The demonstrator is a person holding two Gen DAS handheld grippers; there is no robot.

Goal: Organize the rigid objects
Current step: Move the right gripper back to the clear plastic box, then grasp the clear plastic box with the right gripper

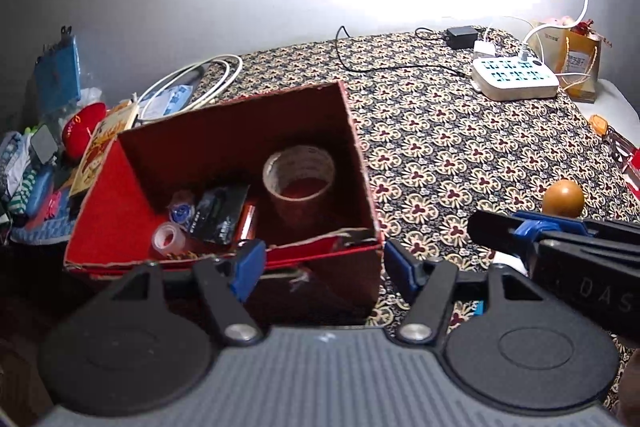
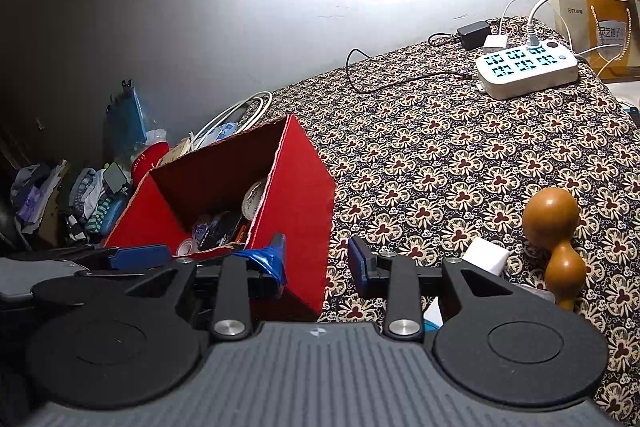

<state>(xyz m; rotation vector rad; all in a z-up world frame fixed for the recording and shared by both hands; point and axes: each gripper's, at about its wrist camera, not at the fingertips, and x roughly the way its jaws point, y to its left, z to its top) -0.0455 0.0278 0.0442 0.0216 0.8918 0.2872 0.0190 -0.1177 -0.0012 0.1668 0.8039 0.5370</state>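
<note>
Left gripper (image 1: 324,263): jaws spread wide, nothing between the blue pads, poised at the near rim of the red box (image 1: 360,163).

Right gripper (image 2: 316,259): jaws parted, nothing held; its left pad sits against the near right corner of the box, its right pad over the patterned cloth (image 2: 460,167).

Red box: open-topped cardboard, directly ahead of the left gripper and ahead-left of the right one. It stands on the patterned cloth.

Contents of box, seen past the left gripper's pads:
- large tape roll (image 1: 298,173), brown core, upright, toward the far right corner;
- small clear tape roll (image 1: 168,239), near left corner;
- blue-and-white round item (image 1: 182,213), just behind the clear roll; kind unclear;
- black flat packet (image 1: 218,215), leaning in the middle;
- red cylindrical item (image 1: 249,221), beside the packet.

Outside the box:
- wooden gourd (image 2: 554,227), lying on the cloth right of the right gripper;
- small white block (image 2: 486,255), just beyond the right gripper's right finger, touching or nearly touching the gourd;
- white power strip (image 2: 528,71), far ahead right, with cables;
- black adapter (image 2: 474,34) behind it.
</note>
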